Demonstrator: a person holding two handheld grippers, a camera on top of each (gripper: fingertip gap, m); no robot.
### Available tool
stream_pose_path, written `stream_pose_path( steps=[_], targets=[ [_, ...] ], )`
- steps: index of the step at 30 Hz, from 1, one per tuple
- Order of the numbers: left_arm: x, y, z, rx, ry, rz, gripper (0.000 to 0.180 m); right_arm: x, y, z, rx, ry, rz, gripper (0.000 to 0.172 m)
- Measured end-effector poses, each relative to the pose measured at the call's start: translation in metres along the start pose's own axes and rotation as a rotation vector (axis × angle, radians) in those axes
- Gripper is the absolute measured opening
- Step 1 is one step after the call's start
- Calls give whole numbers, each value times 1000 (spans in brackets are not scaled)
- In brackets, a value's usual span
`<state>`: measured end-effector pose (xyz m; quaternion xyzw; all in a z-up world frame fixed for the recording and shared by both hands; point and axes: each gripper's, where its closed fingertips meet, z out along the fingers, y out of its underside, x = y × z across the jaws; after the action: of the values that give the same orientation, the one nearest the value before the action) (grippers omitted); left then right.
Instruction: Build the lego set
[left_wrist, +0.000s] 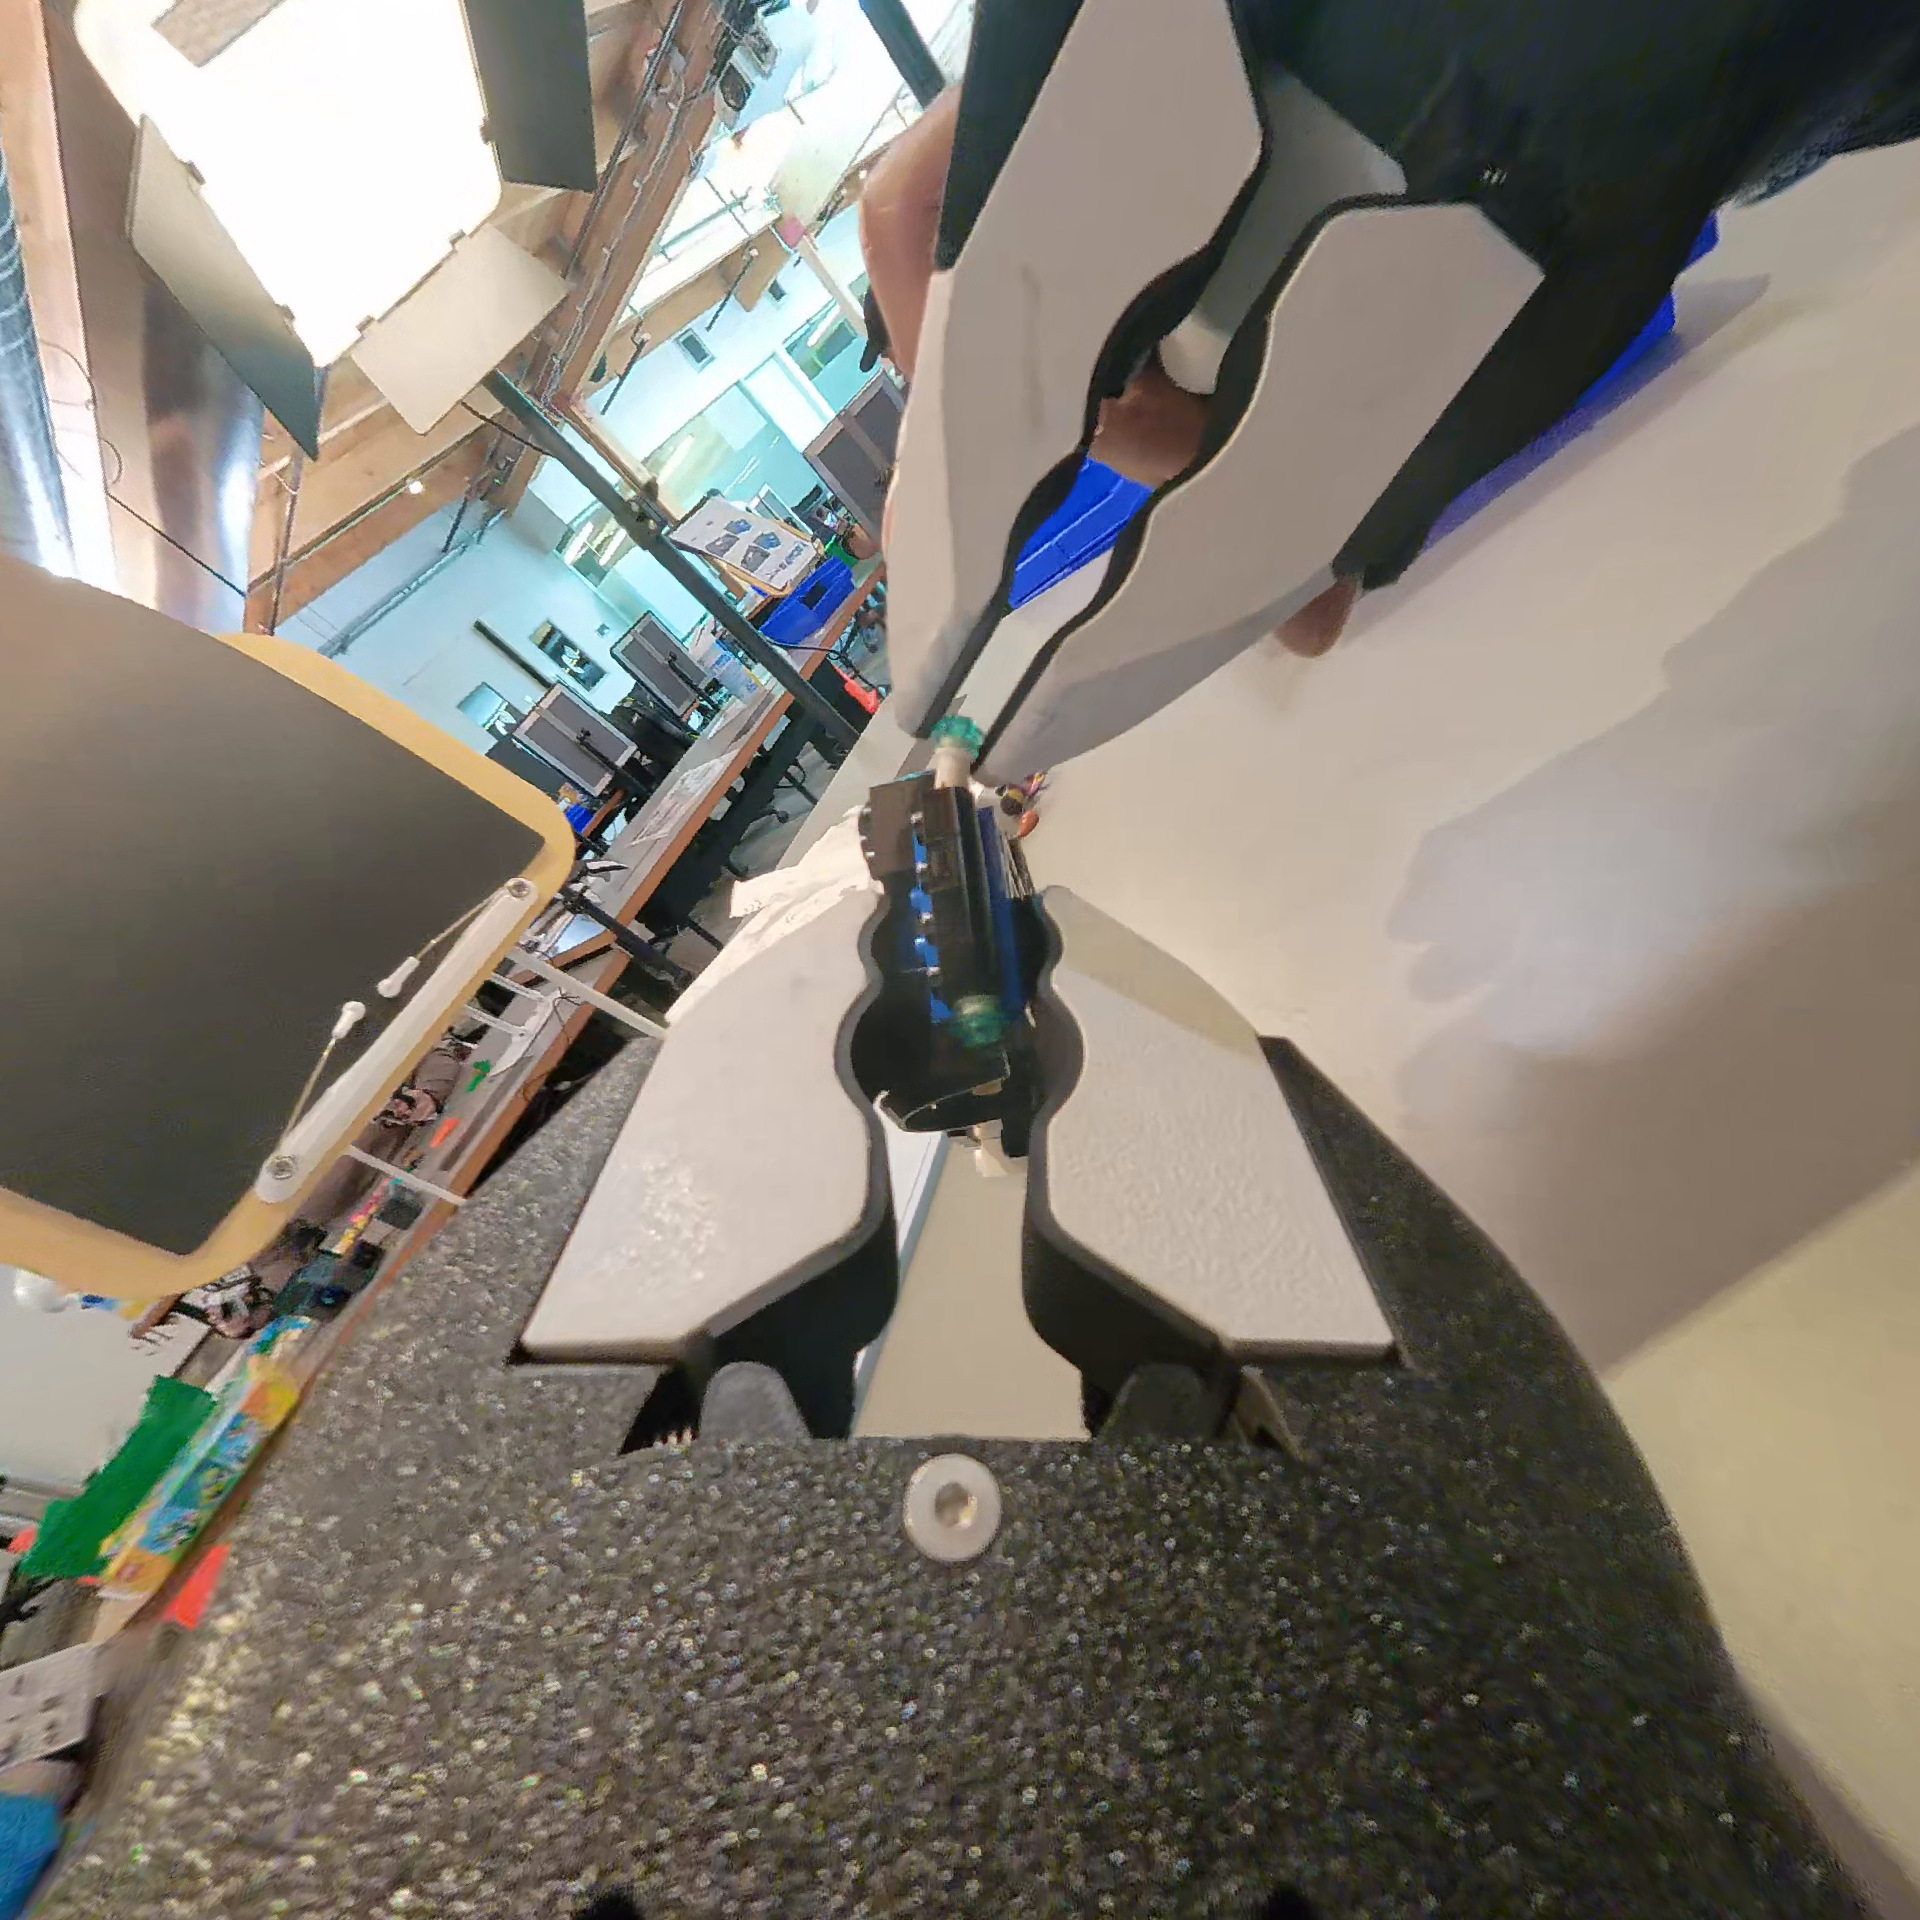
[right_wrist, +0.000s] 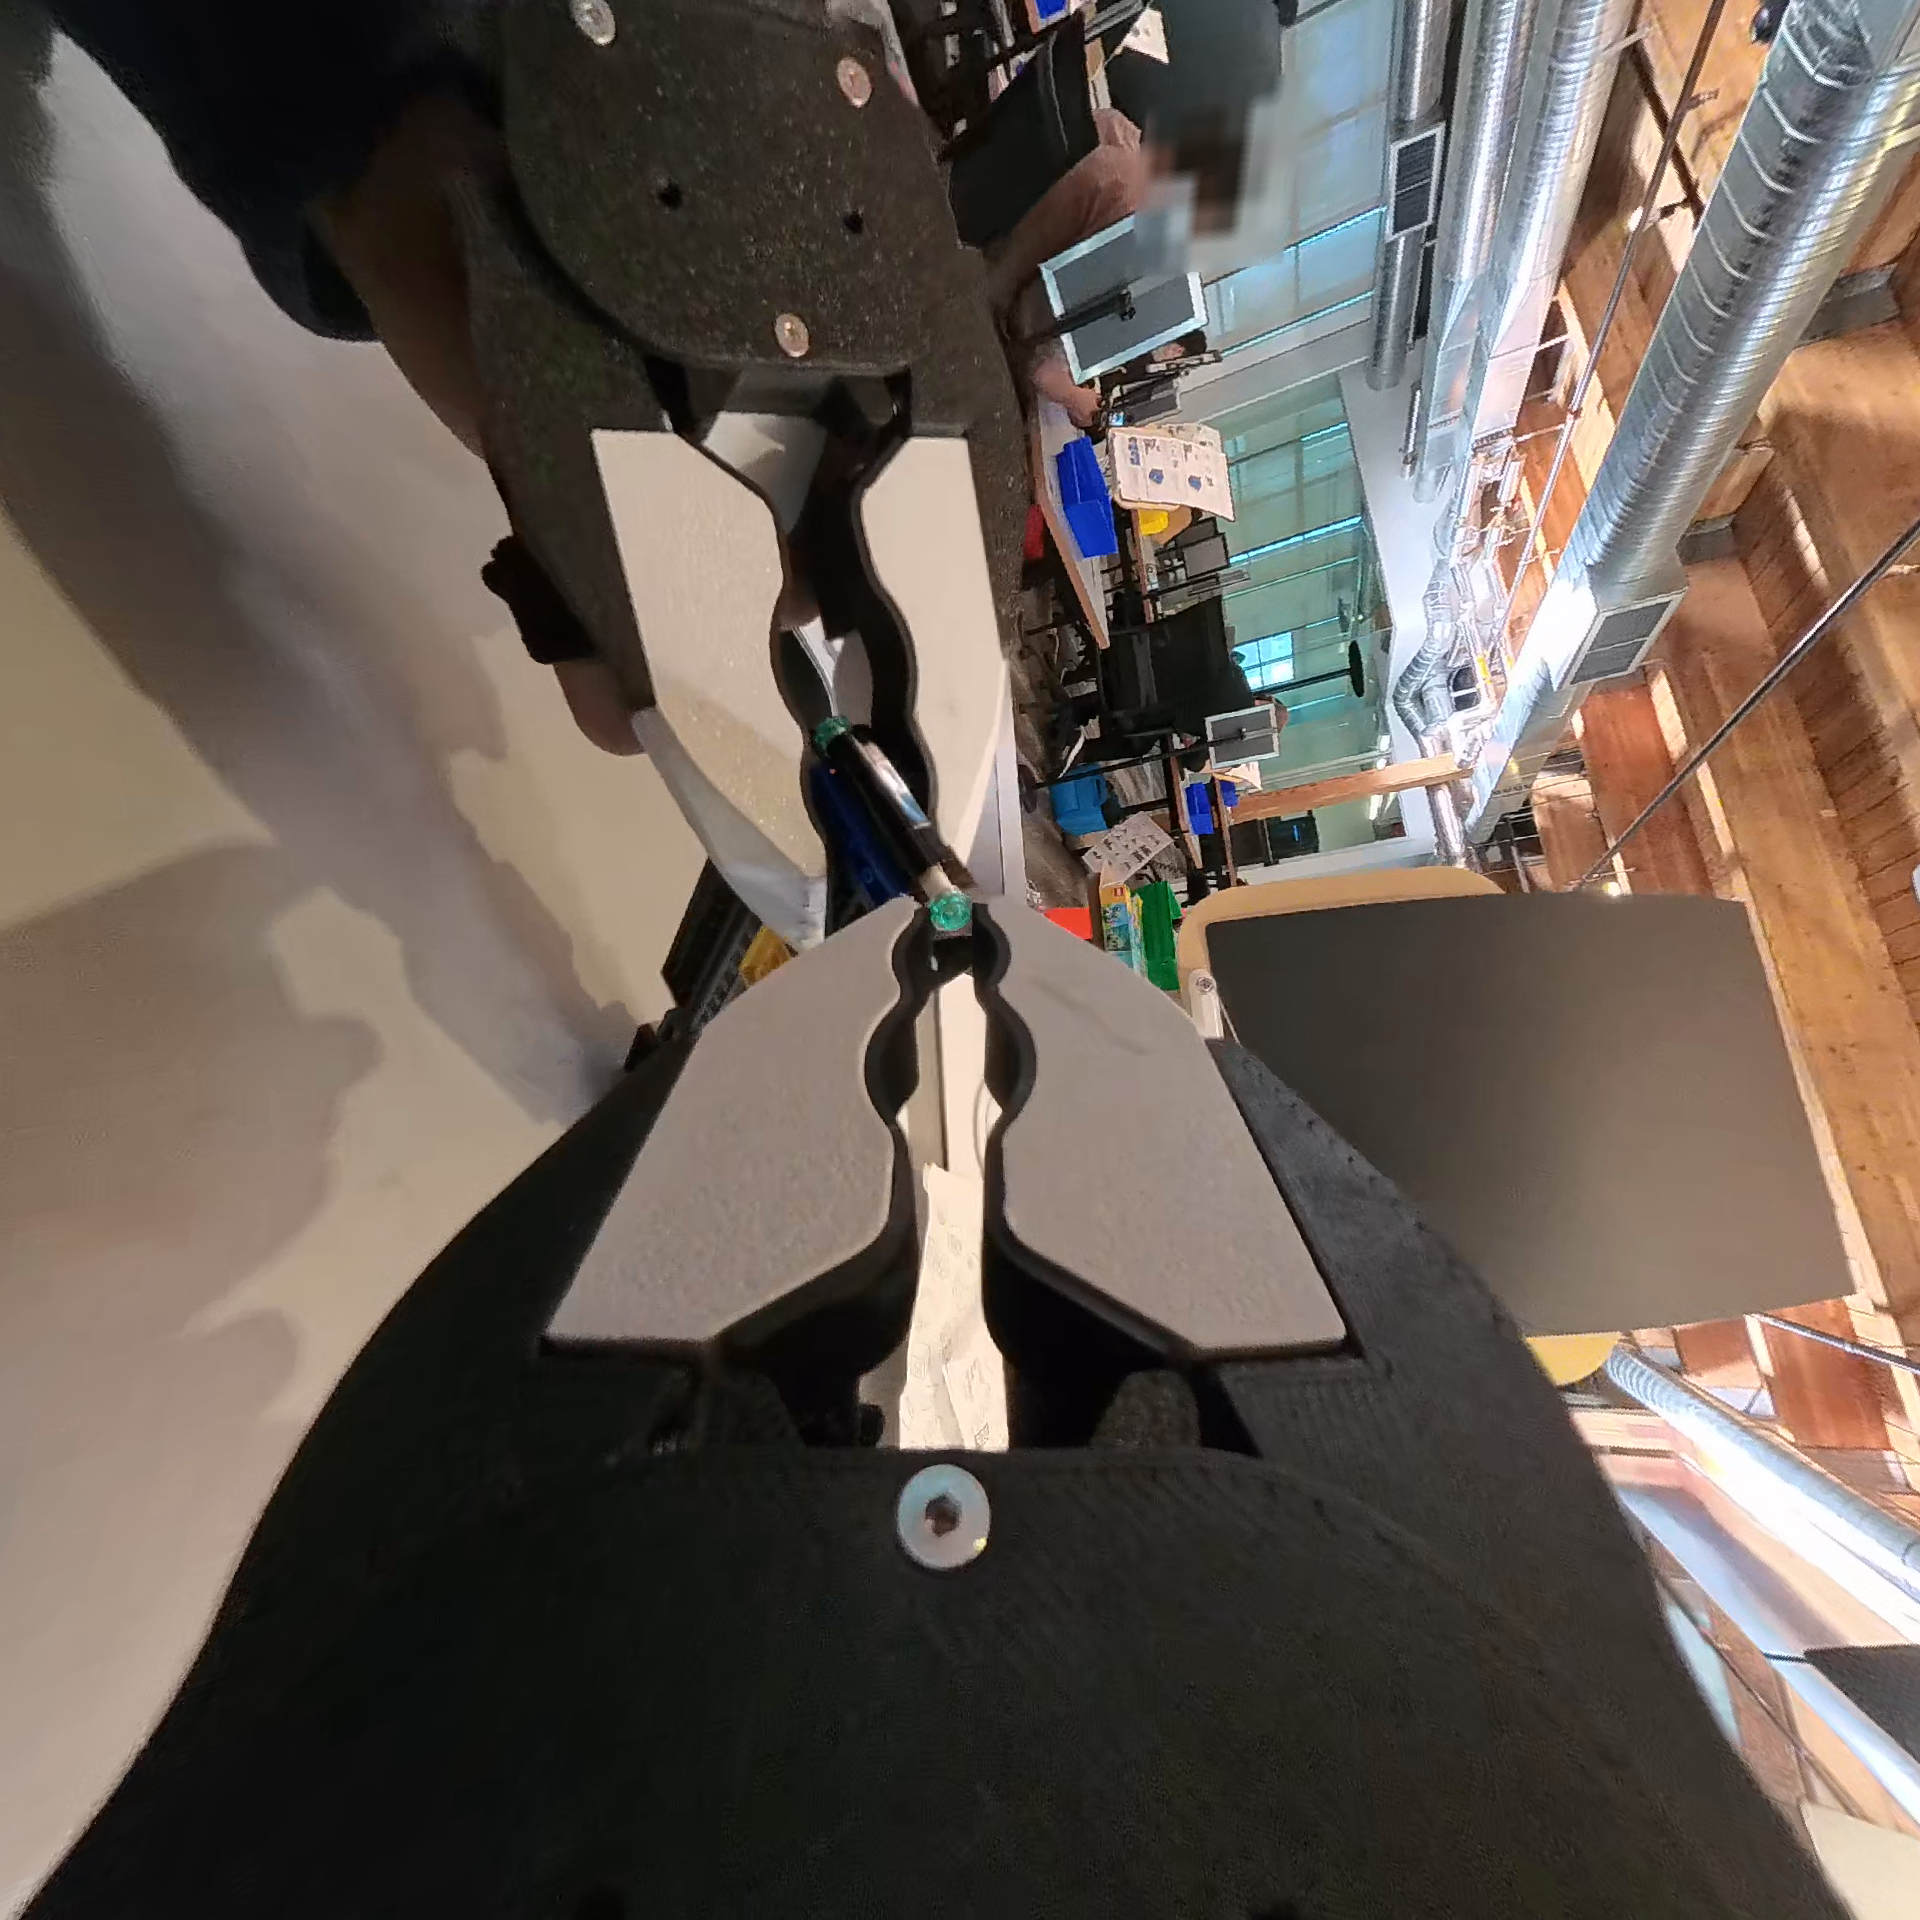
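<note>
We see a small brick-built model (left_wrist: 940, 935), black and blue with studded plastic faces, held up over the white bench (left_wrist: 1455, 831). Our left gripper (left_wrist: 961, 904) has its flat grey fingers (left_wrist: 758, 1091), scalloped along their inner edges, pressed on the model's sides. A black rod runs along the model, capped at each end by a round translucent green stud. Our right gripper (right_wrist: 951, 920) pinches the nearer green stud (right_wrist: 948, 912) between its fingertips, the fingers nearly closed. Both grippers' bodies are of rough, speckled black material. A black panel with a tan rim (left_wrist: 208, 914) stands nearby.
</note>
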<state>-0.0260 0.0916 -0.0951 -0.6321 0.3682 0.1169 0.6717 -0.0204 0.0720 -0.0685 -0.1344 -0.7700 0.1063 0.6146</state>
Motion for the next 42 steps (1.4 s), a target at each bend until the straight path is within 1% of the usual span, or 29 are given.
stream_pose_path(
  steps=[5,16,31,42],
  targets=[
    [-3,0,-1,4,7,-52,23,5,-1,2,-2,-20,14,8],
    [-6,0,-3,14,15,-94,23,7,-1,5,3,-63,21,8],
    [-10,-3,-5,45,30,-187,22,14,-3,8,-9,-137,163,7],
    [-12,-5,-6,81,47,-261,23,17,-5,11,-9,-156,180,8]
  ],
)
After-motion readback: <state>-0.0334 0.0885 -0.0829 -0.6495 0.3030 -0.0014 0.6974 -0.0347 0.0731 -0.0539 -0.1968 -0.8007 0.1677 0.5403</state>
